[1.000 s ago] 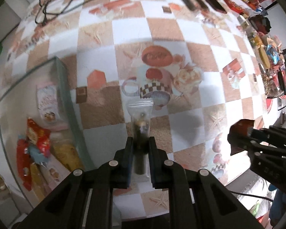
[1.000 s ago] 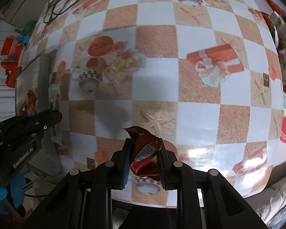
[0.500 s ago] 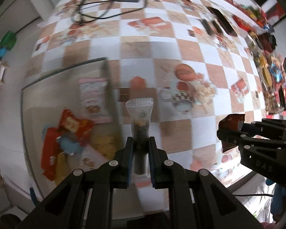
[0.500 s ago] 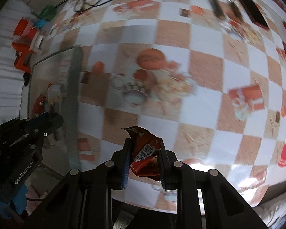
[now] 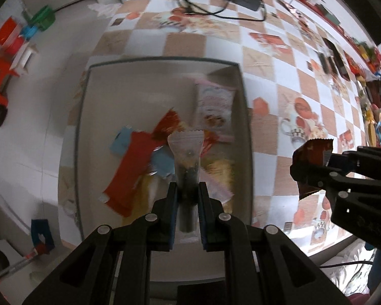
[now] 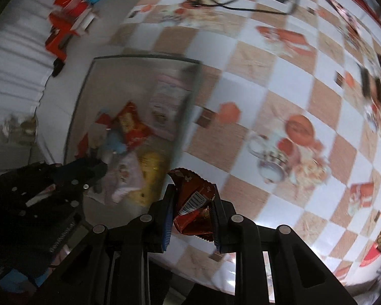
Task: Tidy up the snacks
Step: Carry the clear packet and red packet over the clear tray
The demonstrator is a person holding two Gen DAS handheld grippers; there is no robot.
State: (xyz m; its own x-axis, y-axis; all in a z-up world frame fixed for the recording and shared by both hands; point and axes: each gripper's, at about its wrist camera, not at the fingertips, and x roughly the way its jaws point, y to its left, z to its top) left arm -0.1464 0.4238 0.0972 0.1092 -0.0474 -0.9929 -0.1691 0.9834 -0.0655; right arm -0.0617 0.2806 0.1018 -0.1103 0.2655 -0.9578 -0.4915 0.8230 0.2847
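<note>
While over the bin, left claw pinches clear packet.

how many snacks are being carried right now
2. A clear packet is shut in the left tool, over the bin. A brown wrapper is shut in the right tool, over the table beside the bin.

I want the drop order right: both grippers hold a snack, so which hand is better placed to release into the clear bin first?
Left. The left gripper, shut on the clear packet, hangs over the bin. The right gripper, shut on the red-brown wrapper, sits beside the bin wall, over the tablecloth.
</note>
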